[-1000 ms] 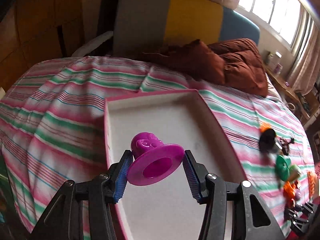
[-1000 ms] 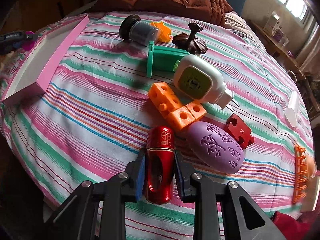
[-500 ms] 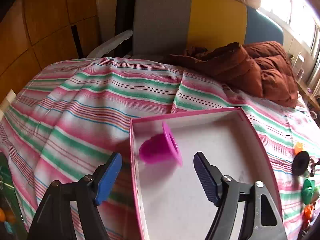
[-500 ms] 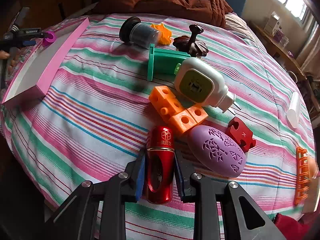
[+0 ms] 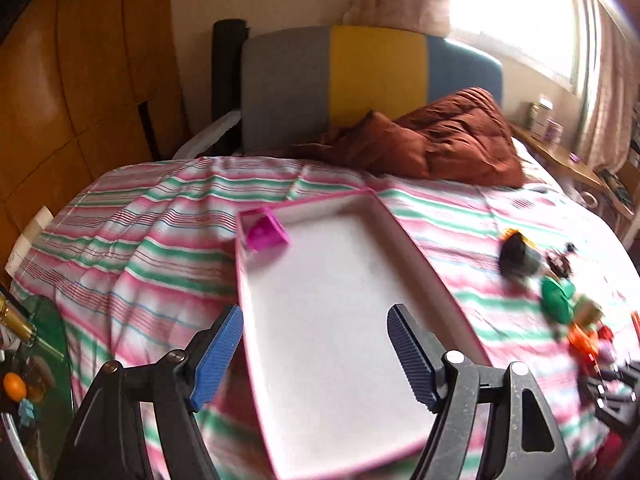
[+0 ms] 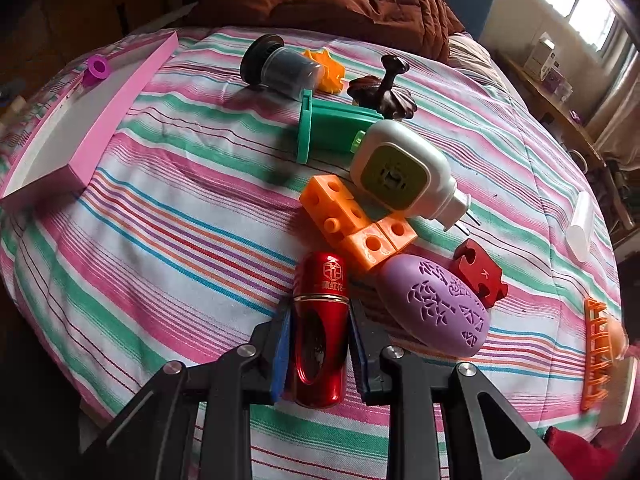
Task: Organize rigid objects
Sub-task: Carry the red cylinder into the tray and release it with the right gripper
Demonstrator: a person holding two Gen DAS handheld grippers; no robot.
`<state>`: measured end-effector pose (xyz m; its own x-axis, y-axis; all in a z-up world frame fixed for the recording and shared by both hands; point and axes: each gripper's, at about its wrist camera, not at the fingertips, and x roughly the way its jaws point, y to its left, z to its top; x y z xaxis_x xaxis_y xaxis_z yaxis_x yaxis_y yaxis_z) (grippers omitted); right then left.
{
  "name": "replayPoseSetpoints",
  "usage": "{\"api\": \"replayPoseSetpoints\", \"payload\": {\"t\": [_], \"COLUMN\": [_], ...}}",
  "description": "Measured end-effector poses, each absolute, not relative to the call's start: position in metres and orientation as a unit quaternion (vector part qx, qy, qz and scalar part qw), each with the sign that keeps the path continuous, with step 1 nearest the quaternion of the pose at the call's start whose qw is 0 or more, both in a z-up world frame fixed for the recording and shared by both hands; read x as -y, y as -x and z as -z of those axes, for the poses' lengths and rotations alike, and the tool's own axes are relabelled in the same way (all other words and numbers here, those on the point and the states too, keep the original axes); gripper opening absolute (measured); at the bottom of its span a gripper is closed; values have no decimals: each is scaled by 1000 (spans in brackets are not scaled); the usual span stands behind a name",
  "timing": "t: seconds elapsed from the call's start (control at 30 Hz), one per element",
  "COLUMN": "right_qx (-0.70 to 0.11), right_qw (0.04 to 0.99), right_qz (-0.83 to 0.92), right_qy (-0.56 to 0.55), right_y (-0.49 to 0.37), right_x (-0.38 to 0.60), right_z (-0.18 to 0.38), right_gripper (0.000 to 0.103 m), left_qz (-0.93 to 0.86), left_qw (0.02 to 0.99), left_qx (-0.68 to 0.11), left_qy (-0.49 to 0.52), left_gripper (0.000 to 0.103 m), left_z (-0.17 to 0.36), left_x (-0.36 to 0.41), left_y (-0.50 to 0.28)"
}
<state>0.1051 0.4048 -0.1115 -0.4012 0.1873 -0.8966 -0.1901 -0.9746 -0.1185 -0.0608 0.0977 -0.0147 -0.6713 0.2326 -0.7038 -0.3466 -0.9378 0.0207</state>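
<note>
Left gripper (image 5: 316, 356): jaws apart, empty, above pink tray (image 5: 404, 236). Right gripper (image 6: 320, 344): jaws clamped on red canister (image 6: 320, 332); risk of nudging purple egg-shaped case (image 6: 436, 312) touching alongside on lifting.

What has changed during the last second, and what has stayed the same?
The left gripper let go of the magenta cup, which now lies on its side in the far left corner of the pink tray; the gripper, now open and empty, has drawn back from the cup. The right gripper stays shut on the red canister, and the other objects on the bedspread have not moved.
</note>
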Motion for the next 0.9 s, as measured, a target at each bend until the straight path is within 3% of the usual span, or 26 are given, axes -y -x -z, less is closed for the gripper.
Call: {"api": "replayPoseSetpoints", "payload": {"t": [0.43, 0.9], "right_qx": [1, 11], "right_qw": [122, 131], "right_qz": [-839, -850], "right_qy": [531, 511], "right_y": [-106, -104], "right_x": [-402, -395], "right_z": [112, 112], "right_gripper": [27, 26], "left_qz": [-903, -902], "left_qw": [173, 163], "left_qx": [-57, -48], "left_qy": [390, 398], "left_gripper": [76, 76], "left_z": [20, 26], "left_x": [-98, -87], "left_y": [9, 10]}}
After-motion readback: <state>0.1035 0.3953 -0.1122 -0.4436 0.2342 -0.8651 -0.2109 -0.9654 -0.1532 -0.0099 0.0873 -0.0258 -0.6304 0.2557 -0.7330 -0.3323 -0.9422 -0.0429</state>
